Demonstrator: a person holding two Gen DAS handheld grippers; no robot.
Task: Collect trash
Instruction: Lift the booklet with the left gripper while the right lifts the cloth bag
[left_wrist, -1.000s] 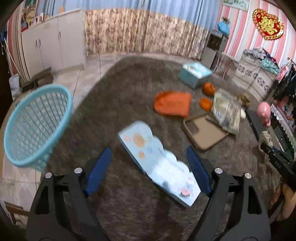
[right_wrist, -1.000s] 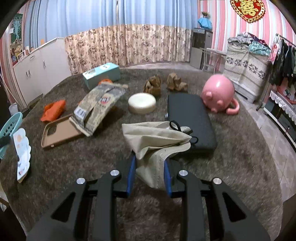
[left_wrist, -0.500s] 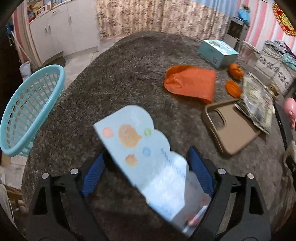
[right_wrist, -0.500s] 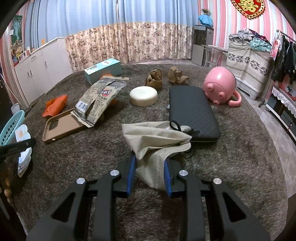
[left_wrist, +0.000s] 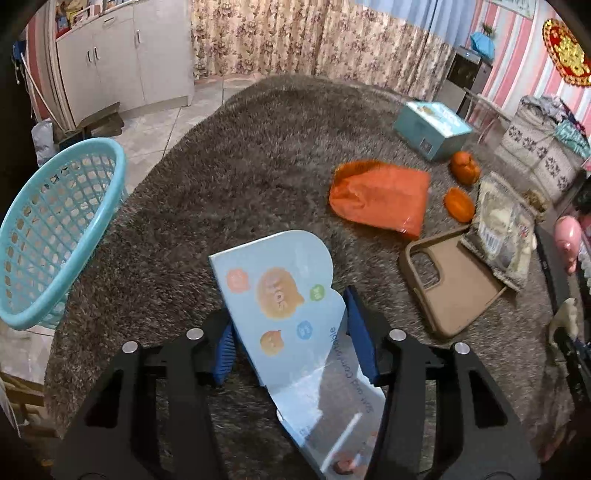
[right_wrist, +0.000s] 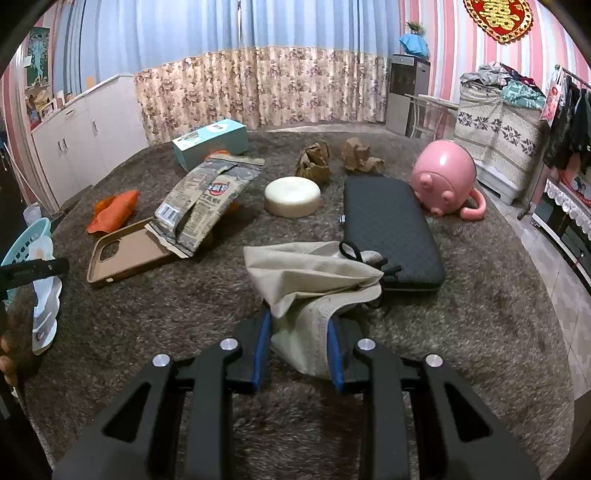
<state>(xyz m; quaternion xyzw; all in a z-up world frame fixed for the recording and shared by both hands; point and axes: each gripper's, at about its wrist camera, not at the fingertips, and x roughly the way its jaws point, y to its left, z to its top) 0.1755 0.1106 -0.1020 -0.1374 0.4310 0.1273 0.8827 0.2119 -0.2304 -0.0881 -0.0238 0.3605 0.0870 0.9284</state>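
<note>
Counted: two tools (left_wrist: 290, 341) (right_wrist: 297, 349); one basket (left_wrist: 51, 229); one blue card (left_wrist: 284, 295); one orange bag (left_wrist: 380, 197); one phone case (right_wrist: 125, 254); one wrapper (right_wrist: 207, 201); two paper wads (right_wrist: 314, 162) (right_wrist: 358, 153); one box (right_wrist: 210, 142); one cloth (right_wrist: 314, 280).

blue card (left_wrist: 284, 295) reads partly "comfortable"; rest illegible.

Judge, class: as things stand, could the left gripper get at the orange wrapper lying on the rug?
Probably not yet. The left gripper is closing around the pale blue card packet, which fills the gap between its jaws. The orange wrapper lies uncovered on the rug ahead, so the path is free once the packet is dropped.
</note>
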